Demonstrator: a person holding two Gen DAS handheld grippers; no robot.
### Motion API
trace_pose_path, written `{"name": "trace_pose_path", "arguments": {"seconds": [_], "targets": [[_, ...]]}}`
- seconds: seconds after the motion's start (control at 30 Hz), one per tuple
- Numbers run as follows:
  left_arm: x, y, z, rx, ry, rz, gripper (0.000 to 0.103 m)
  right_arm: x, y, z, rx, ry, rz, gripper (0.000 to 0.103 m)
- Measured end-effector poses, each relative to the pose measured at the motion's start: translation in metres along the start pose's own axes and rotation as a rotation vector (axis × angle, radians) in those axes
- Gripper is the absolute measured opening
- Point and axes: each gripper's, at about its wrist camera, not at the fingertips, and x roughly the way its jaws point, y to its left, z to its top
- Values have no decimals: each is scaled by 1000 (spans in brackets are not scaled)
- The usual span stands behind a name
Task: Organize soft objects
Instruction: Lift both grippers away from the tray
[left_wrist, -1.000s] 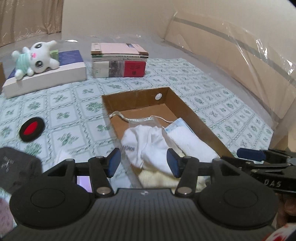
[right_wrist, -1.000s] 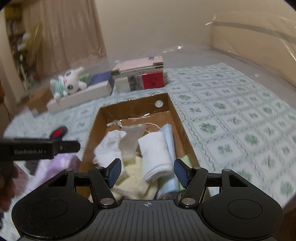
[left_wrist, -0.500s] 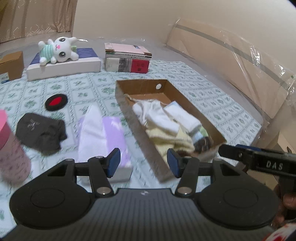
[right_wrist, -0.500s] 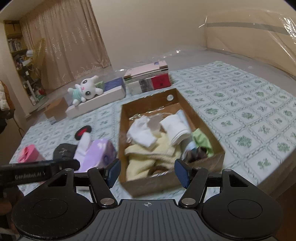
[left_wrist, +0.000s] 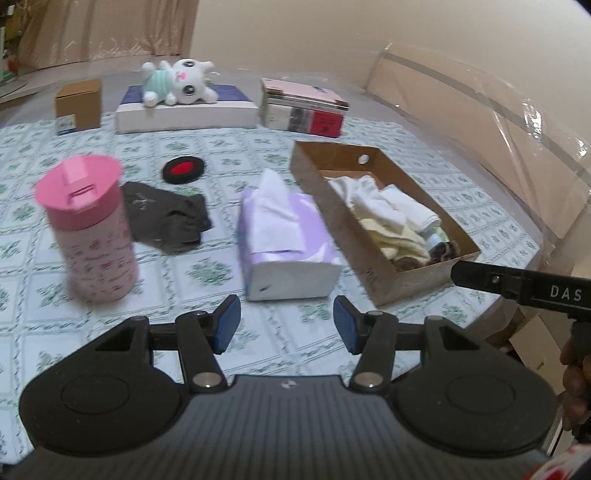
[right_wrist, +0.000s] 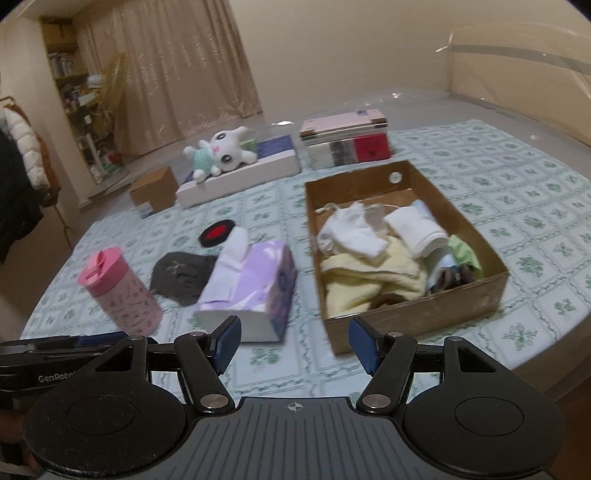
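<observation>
Both your left gripper (left_wrist: 287, 325) and right gripper (right_wrist: 294, 342) hang released and empty, clear of the table; the cardboard box (right_wrist: 417, 317) already gathers socks and towels, while the dark sock (right_wrist: 181, 275) lies beside the tissue pack (right_wrist: 251, 291), probably next

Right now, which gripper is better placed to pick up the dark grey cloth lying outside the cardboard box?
Probably left. The dark grey cloth lies left of the purple tissue box, on the left gripper's side; its jaws are open and empty. The right gripper faces the brown cardboard box.
</observation>
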Motion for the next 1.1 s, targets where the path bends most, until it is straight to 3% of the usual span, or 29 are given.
{"name": "trace_pose_path", "arguments": {"seconds": [0.6,1.1], "targets": [[-10,37,-7,-59,4,64,51,32,35,-3,-62,52,63,65],[1,46,5,-5,16,66,51,48,40,5,-80,65,51,65]]}}
